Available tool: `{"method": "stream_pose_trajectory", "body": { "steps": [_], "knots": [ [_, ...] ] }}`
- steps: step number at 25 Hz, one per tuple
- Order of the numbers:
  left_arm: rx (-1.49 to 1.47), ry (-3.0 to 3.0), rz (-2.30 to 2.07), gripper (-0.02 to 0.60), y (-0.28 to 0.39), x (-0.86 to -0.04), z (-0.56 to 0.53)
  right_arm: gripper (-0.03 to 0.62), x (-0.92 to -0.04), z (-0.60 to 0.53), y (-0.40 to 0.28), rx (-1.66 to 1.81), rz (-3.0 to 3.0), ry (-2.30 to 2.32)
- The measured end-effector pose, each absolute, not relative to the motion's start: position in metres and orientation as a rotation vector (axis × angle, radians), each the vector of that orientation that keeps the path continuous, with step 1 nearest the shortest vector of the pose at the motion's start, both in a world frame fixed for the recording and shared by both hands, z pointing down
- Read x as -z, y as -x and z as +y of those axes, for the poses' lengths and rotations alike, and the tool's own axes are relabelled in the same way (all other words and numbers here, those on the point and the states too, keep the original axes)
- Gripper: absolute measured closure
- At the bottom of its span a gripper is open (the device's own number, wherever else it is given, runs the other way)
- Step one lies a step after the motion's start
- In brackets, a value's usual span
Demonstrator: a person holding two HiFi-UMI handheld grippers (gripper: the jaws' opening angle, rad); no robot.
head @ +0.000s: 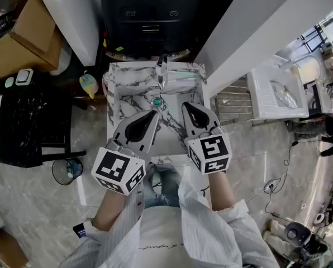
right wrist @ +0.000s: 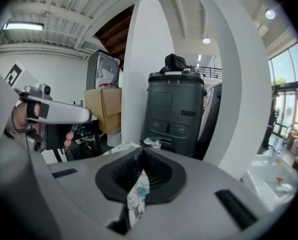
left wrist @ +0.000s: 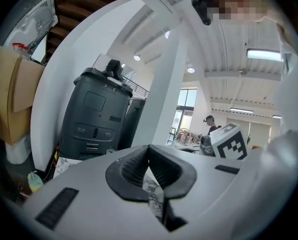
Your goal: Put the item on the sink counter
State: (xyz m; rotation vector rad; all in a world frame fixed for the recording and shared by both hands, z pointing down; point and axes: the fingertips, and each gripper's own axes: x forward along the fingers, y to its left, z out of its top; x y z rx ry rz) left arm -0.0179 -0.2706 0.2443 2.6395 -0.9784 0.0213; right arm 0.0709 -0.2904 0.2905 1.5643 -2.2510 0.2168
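Both claws hang over the marble sink (head: 115,102), pointing toward its back edge. The left claw (head: 154,114) is clenched, tips together with nothing between them. In the left gripper view only marble shows through the slot behind the tips. The right claw (head: 186,106) is clenched and empty too, and the teal drain stopper (head: 156,101) shows through its slot.

So no item is in hand. Which item the task means cannot be told for sure. The likeliest is the small yellow-and-teal bottle (head: 89,86), which stands just left of the sink, off the marble.

The step in hand looks like the fetch, and the left claw is nearer that side of the sink.
- Spread its jaws before it gets to the bottle, not at the bottle, so a tip does not knock it over.
- Come in from the sink side with one jaw on each side of the body, below the cap, and close on the middle.
- Lift it clear above the sink rim before bringing it across.
- Set it on the flat marble surface (head: 130,70) at the back of the sink, beside the faucet (head: 161,71). Inside the basin it could slide toward the stopper.
- Let go only once the base sits flat.
- Keep the right claw off to the right of the sink, away from the faucet.
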Motion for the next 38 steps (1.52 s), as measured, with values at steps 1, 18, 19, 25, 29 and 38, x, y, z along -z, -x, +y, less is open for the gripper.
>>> {"method": "stream_pose_trajectory", "body": {
  "steps": [1,18,19,25,29,38],
  "knots": [
    [-0.023,-2.638,-0.973,0.566,0.018,-0.246,-0.272,0.585,-0.293,-0.293,-0.074,-0.216,-2.238,-1.567],
    [-0.102,-2.529,-1.022,0.566,0.006,-0.299,-0.305,0.585,-0.369,-0.366,-0.121,-0.245,-2.164,-1.341],
    [-0.112,-2.524,-1.024,0.566,0.004,-0.303,-0.306,0.585,-0.375,-0.371,-0.123,-0.253,-2.166,-1.322],
    [-0.169,-2.484,-1.028,0.566,-0.008,-0.330,-0.310,0.583,-0.411,-0.398,-0.139,-0.291,-2.165,-1.196],
    [-0.203,-2.451,-1.042,0.566,-0.011,-0.346,-0.314,0.582,-0.431,-0.417,-0.148,-0.305,-2.160,-1.129],
    [-0.216,-2.396,-1.053,0.566,-0.019,-0.365,-0.317,0.521,-0.466,-0.439,-0.156,-0.285,-2.105,-0.916]
  ]
}}
